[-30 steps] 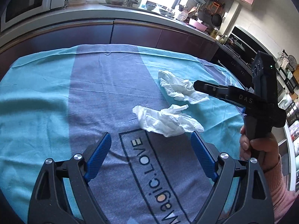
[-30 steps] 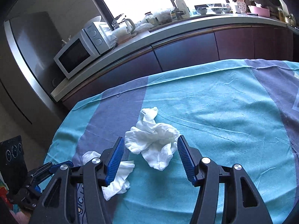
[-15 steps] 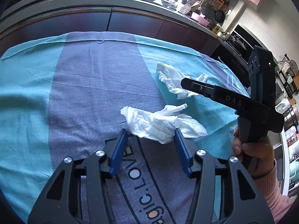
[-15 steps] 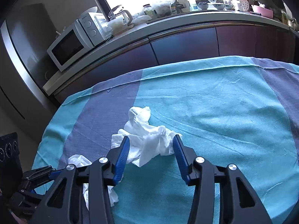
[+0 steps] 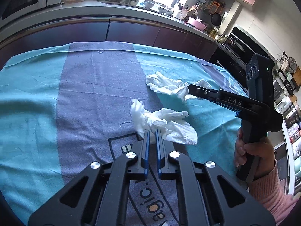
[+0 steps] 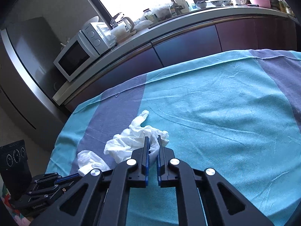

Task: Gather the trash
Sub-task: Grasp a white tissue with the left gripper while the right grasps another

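Note:
Two crumpled white tissues lie on the teal and purple tablecloth (image 5: 84, 98). The nearer tissue (image 5: 165, 126) is pinched at its near edge by my left gripper (image 5: 152, 131), whose blue pads are closing tight on the paper. Just beyond it, the farther tissue (image 5: 165, 86) is caught by the tip of my right gripper (image 5: 189, 88), seen from the side. In the right wrist view that farther tissue (image 6: 131, 141) bulges between the closing pads of the right gripper (image 6: 152, 141). The nearer tissue (image 6: 90, 160) and the left gripper (image 6: 75, 176) show at lower left.
A hand (image 5: 252, 150) in a pink sleeve grips the right gripper's handle. Behind the table runs a dark-fronted kitchen counter (image 6: 188, 24) with a microwave (image 6: 79, 58), kettle and bottles. A built-in oven (image 5: 235, 56) stands at the far right. The tablecloth (image 6: 225, 113) spreads wide to the right.
Both grippers went from wide open around their tissues to shut on them. Each tissue has bunched up between the pads. The hands barely shifted.

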